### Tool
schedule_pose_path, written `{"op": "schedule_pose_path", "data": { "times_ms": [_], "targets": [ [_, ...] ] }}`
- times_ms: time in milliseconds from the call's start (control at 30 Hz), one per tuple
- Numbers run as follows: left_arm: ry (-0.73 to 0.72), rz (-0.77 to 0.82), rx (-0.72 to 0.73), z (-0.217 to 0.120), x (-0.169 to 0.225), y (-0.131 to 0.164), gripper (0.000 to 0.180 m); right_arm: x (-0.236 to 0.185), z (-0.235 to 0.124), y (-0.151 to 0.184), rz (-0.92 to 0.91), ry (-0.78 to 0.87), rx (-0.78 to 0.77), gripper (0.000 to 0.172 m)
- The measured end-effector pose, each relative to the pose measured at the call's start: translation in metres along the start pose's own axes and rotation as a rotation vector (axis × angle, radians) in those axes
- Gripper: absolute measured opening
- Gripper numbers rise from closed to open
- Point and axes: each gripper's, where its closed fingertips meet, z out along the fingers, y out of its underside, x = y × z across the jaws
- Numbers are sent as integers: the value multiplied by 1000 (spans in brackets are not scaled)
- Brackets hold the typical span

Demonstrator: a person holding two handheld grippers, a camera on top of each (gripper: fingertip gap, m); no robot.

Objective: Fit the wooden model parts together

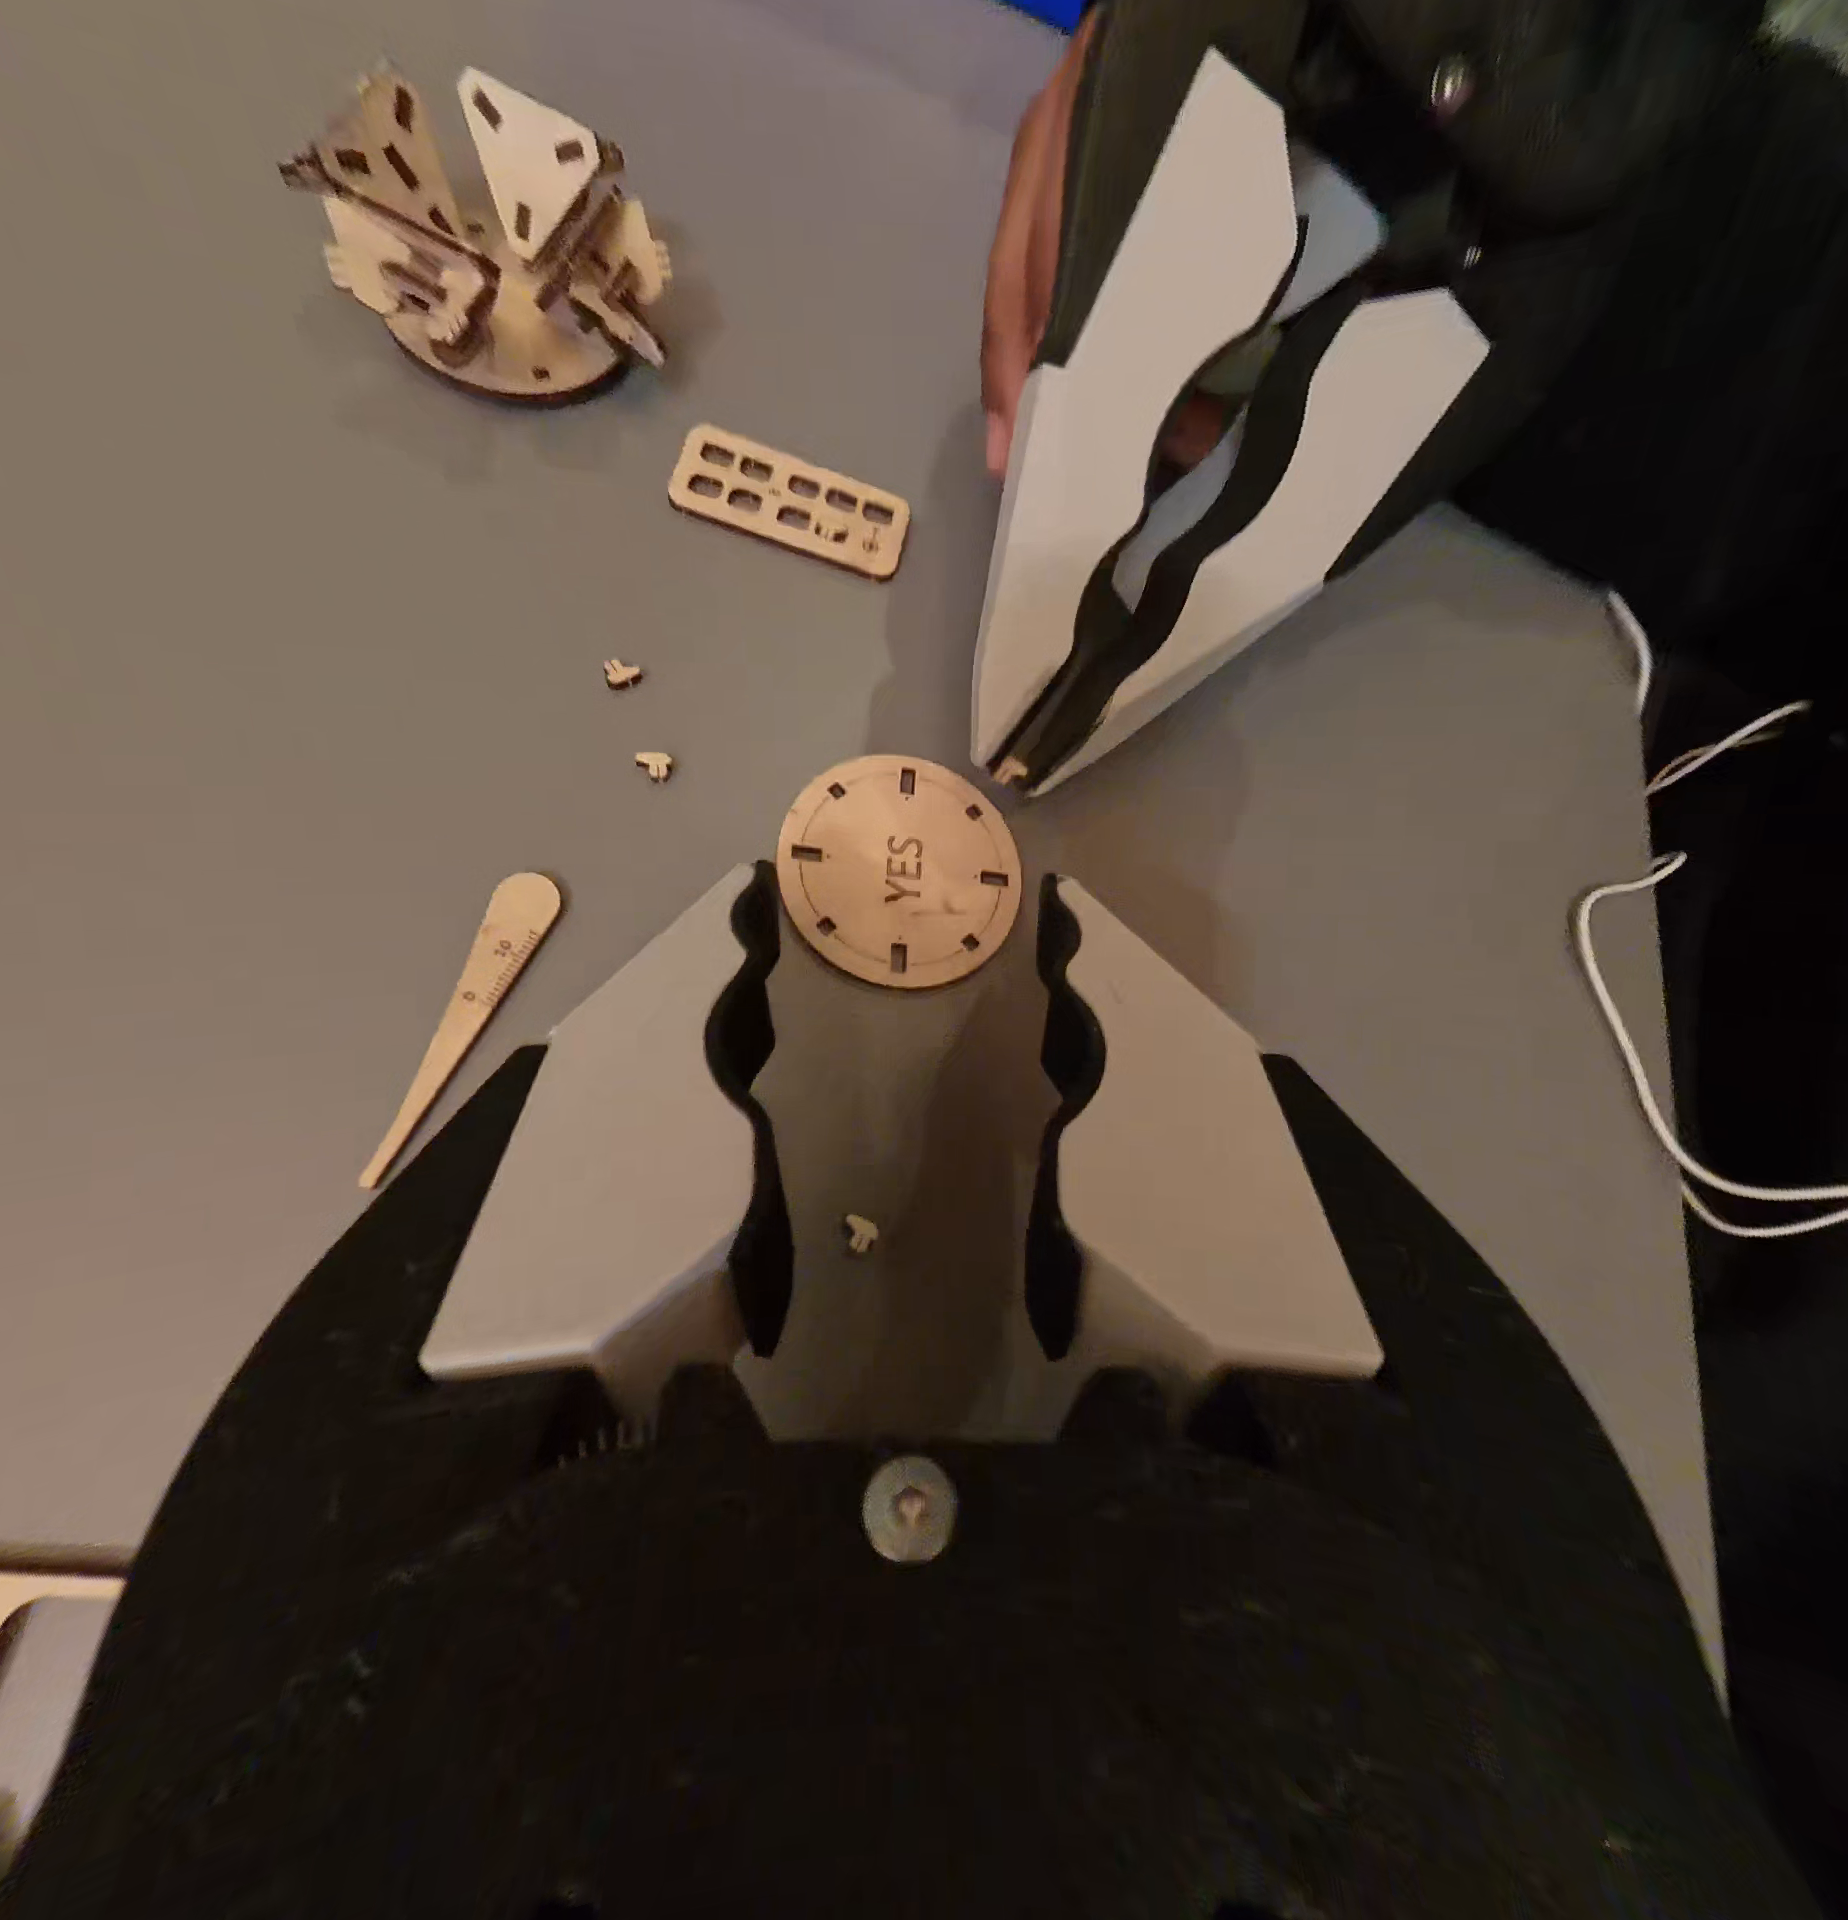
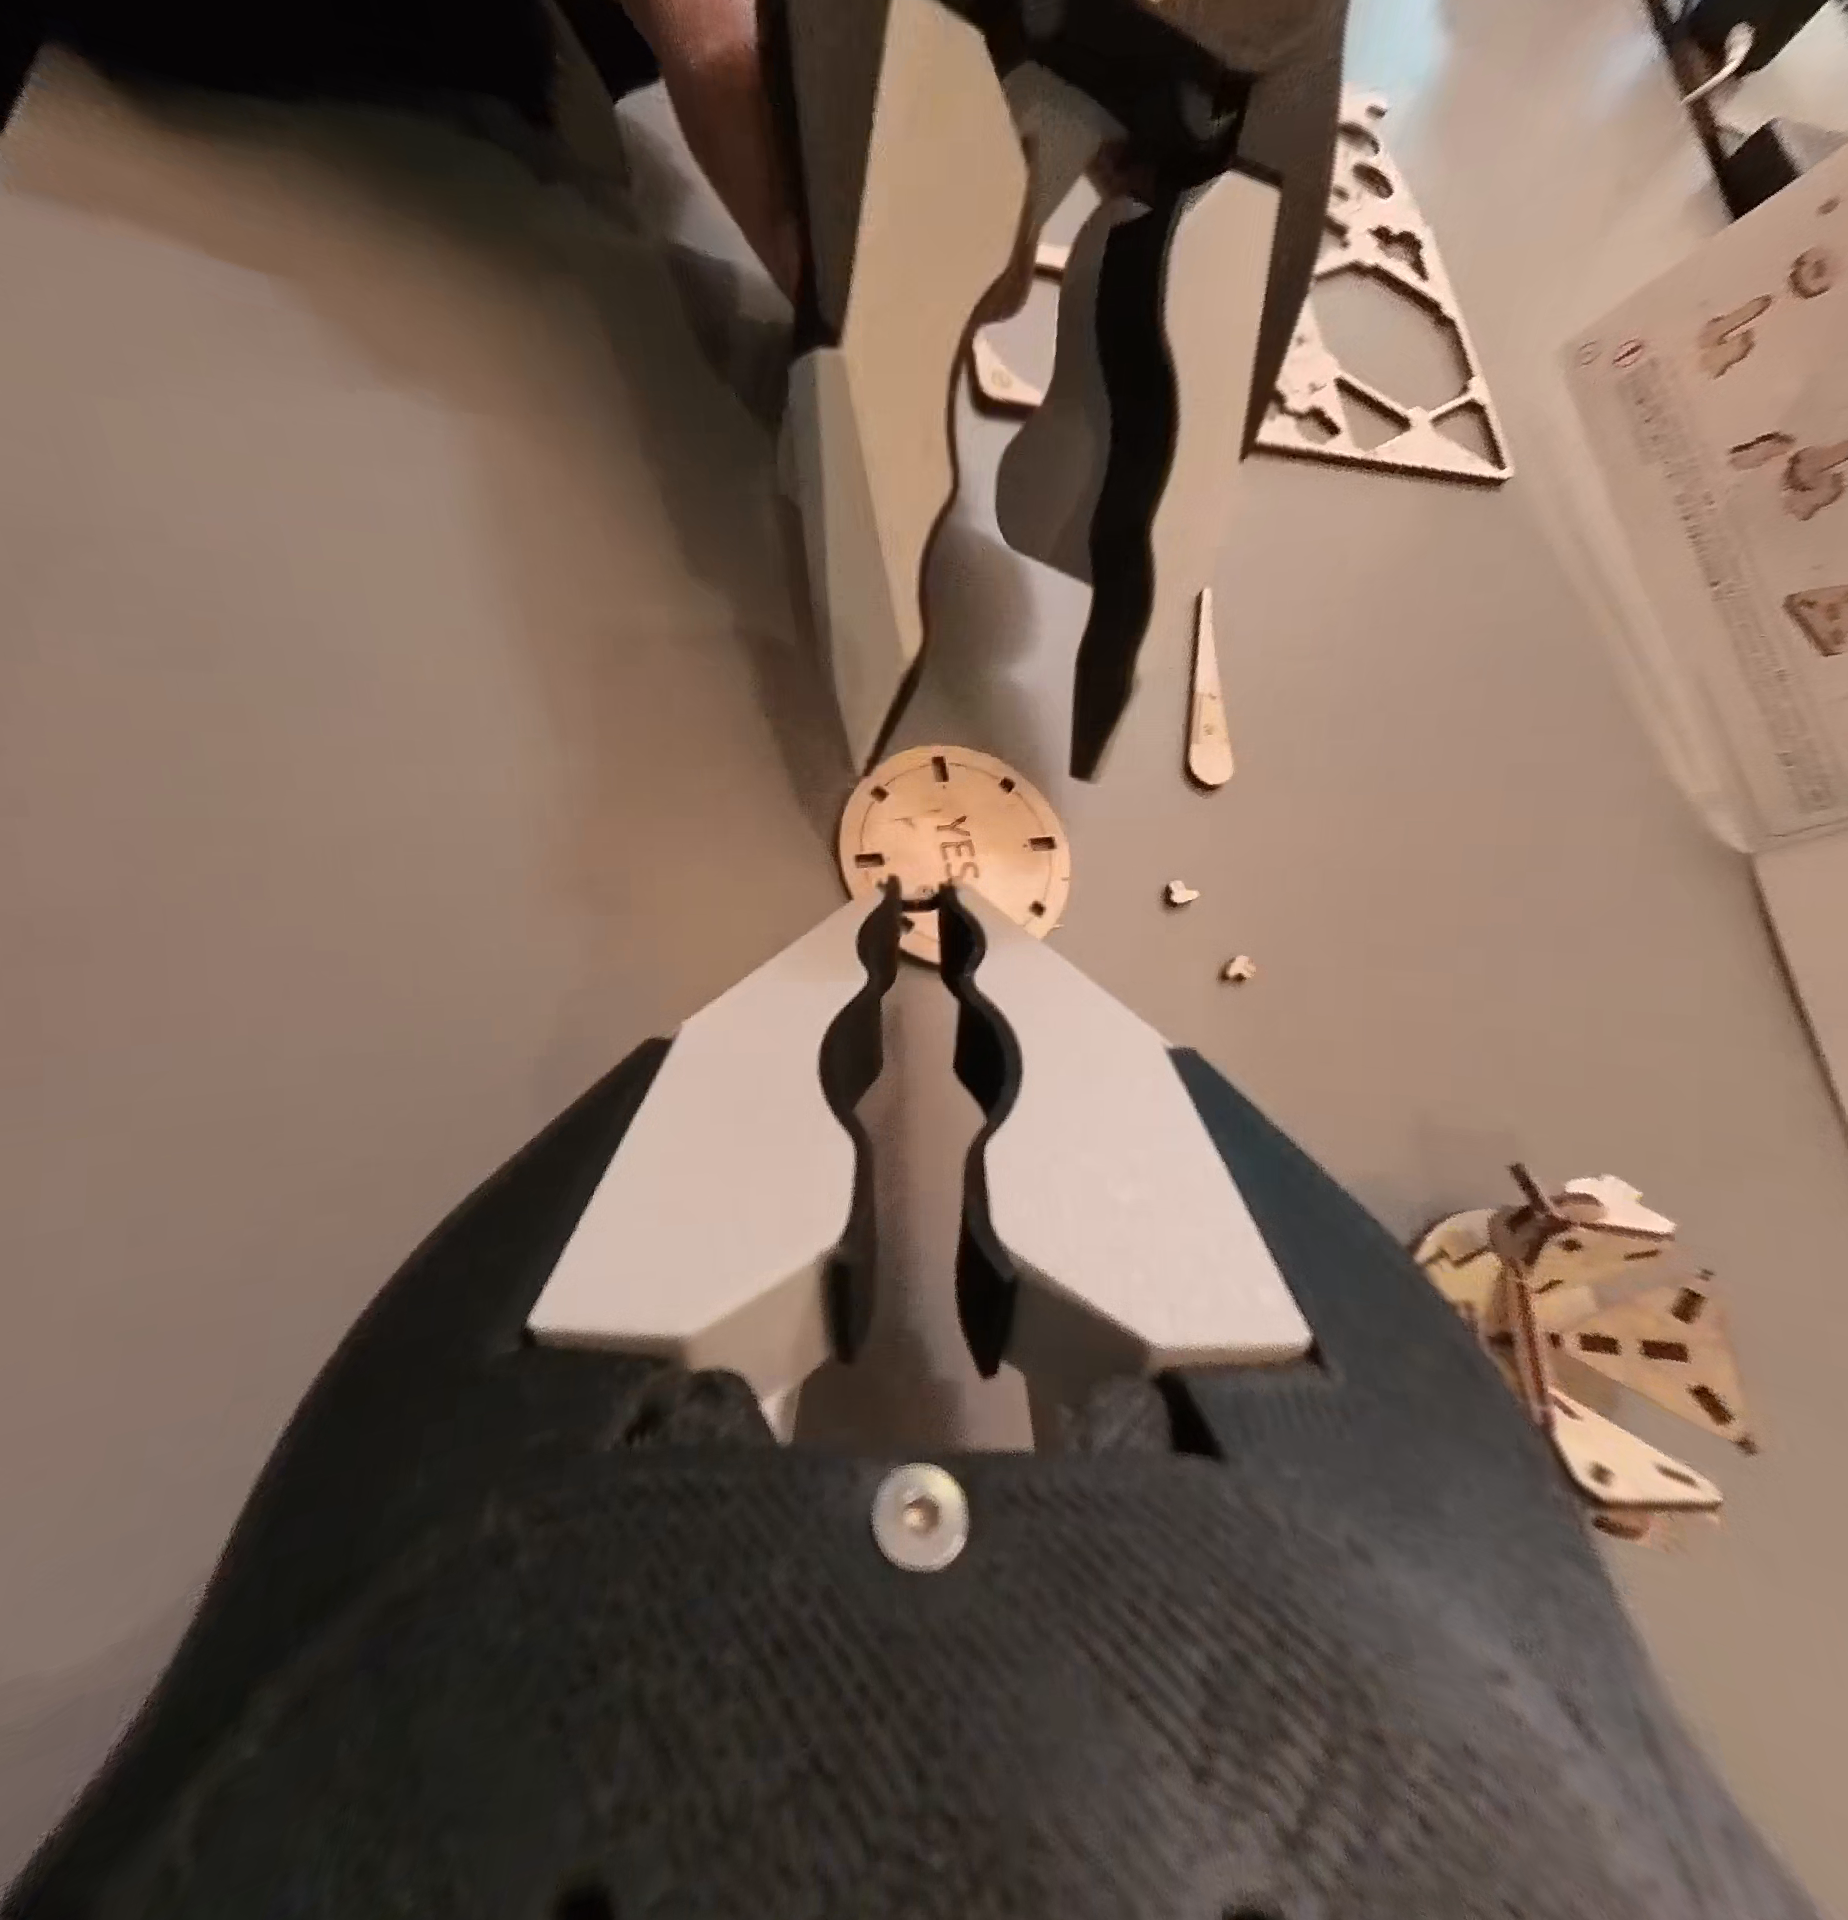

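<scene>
The left tool (image 1: 904, 883) stands open around the round slotted wooden disc (image 1: 899, 871) on the grey counter (image 1: 276, 727); the right tool (image 1: 1011, 774) pinches a tiny wooden peg (image 1: 1006, 770) just beside the disc's rim.

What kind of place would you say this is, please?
Probably a hobby or craft desk: a grey tabletop with a half-built wooden kit model, a slotted wooden disc and a printed instruction sheet.
</scene>
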Motion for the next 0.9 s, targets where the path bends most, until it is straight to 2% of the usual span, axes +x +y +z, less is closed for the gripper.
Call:
{"op": "schedule_pose_path", "data": {
  "times_ms": [400,767,900],
  "targets": [
    [-42,57,-76,10,1,11,52,-2,6,12,52,-39,-71,5],
    [33,50,-95,4,9,17,29,-3,5,16,119,-83,-103,5],
    [67,46,-45,-2,13,9,30,-1,4,17,109,-72,-106,5]
  ]
}}
